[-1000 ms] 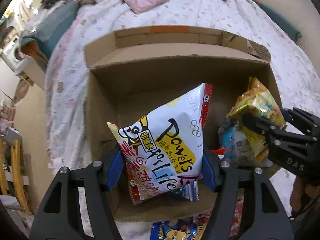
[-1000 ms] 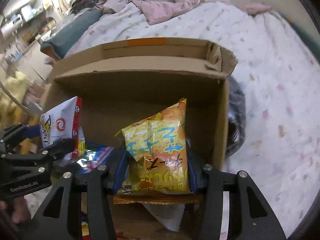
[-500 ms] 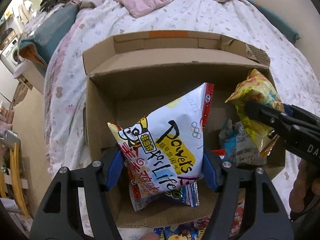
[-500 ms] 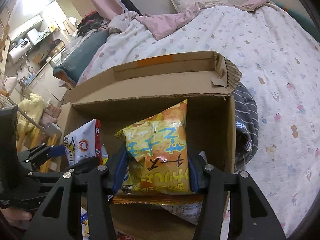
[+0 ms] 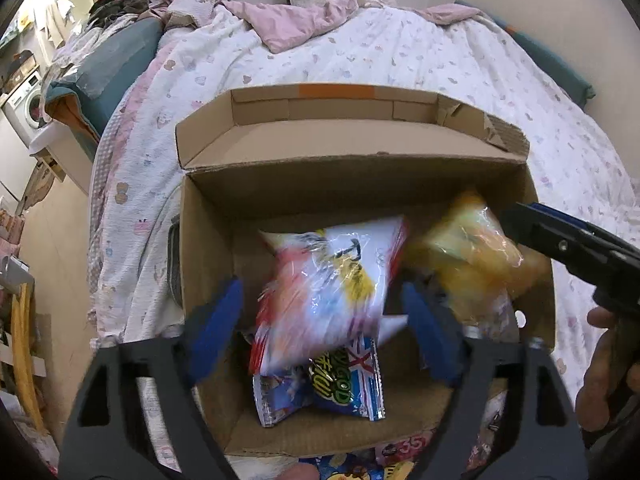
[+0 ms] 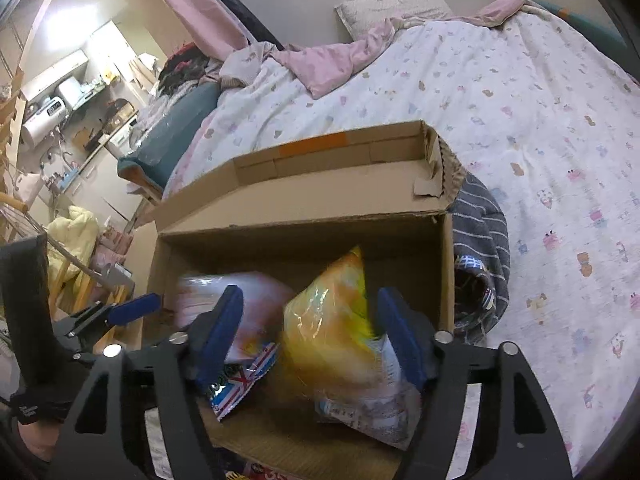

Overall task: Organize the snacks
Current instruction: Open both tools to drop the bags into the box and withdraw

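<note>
1. A bed [image 5: 420, 60] with a white blanket holds a big cardboard box [image 5: 208, 248].
2. The left gripper [image 5: 320, 316] is wide open and holds nothing. A blurry white snack bag [image 5: 328, 288] sits between its fingers, inside the box.
3. The right gripper [image 6: 310, 332] is wide open too. A blurry yellow snack bag [image 6: 332, 320] is in the box.
4. A blue snack bag [image 5: 344, 380] lies on the box floor.

Dim indoor light; snack bags [image 5: 328, 288] motion-blurred, perhaps falling; fisheye-warped edges.

Blue snack packet [image 5: 347, 380] with Union Jack, partly readable "GOOD", pink wrapper [image 5: 404, 446] reading "35"
</note>
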Demonstrator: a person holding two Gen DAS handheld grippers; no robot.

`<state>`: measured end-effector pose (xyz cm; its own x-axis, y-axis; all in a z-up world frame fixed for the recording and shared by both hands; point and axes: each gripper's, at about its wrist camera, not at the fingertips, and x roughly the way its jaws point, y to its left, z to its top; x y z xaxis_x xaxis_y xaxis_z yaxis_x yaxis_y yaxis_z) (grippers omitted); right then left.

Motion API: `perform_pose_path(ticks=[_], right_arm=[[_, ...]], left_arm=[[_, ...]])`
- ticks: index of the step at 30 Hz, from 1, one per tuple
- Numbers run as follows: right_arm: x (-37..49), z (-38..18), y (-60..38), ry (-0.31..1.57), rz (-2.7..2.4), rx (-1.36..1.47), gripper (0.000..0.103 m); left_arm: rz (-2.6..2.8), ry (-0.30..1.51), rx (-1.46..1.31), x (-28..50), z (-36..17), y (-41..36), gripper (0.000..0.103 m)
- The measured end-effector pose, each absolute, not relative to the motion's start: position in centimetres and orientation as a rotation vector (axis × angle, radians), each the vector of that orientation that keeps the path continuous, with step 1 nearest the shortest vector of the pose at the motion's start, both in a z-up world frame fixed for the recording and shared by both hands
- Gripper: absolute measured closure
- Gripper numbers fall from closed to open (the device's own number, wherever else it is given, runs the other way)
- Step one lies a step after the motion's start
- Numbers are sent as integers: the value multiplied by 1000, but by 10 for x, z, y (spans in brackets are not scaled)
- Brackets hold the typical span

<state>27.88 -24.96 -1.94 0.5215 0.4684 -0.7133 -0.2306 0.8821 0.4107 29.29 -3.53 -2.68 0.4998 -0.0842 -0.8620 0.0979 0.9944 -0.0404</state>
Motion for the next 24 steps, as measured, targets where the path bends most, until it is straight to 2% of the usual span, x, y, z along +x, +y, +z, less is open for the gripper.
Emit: perform_pose_path(ticks=[1,4,24], right_arm=[[279,-18,-250,931,428,284,16],[279,-15,-251,918,430,282,8],[264,-4,-251,907,420,273,8]], left_arm=[[-110,1032,13,292,-26,-35,6],[-116,1033,5,291,-24,-35,2],[-88,1032,-49,278,-16,-21,2]])
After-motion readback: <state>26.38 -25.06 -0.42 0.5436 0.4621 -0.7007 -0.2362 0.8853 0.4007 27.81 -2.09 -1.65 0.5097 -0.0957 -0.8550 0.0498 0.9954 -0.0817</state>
